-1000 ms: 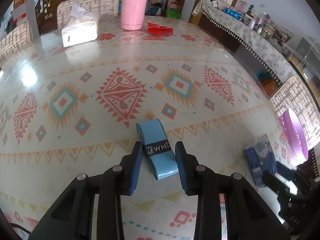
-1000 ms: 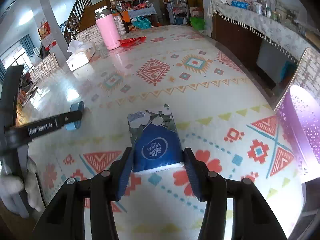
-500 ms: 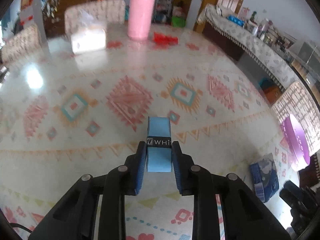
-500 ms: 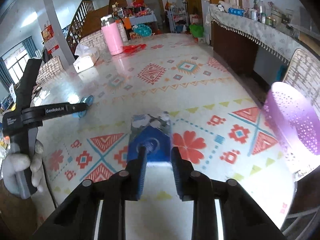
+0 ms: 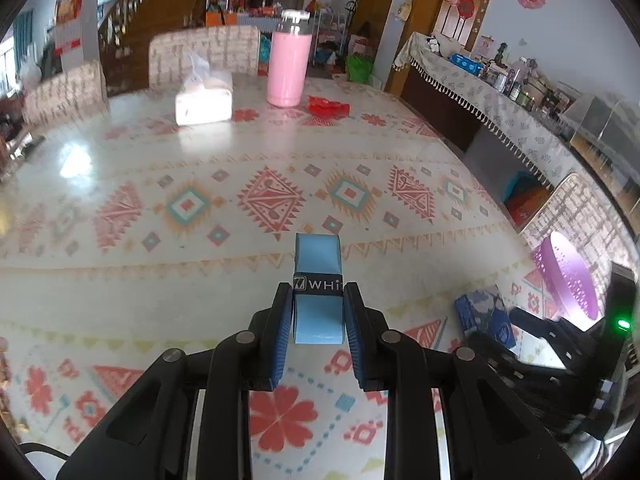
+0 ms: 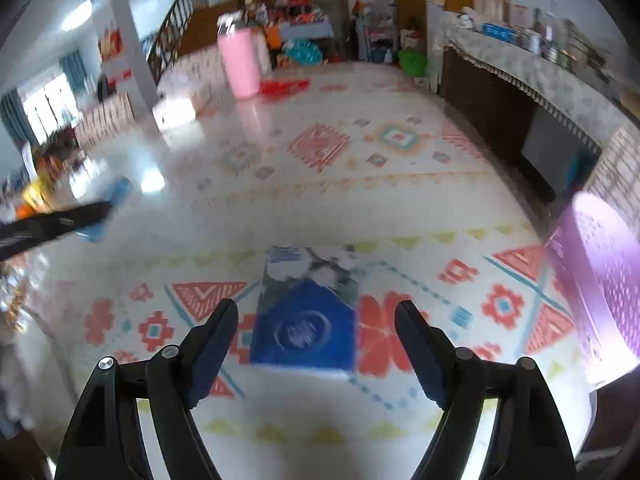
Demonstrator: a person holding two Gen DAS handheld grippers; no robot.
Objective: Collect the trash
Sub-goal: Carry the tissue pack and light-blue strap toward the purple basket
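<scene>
Left gripper (image 5: 318,312) pinching blue tape roll (image 5: 318,276); right gripper (image 6: 316,322) spread over tissue pack (image 6: 306,316); purple bin (image 6: 604,288) at 3 o'clock, nothing binned.

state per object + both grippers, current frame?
left gripper: shut on blue grip tape roll
blue grip tape roll: clamped, lifted
right gripper: open, empty
blue tissue pack: flat on table, between open fingers
purple basket: at table edge
pink tumbler: upright, lidded
</scene>
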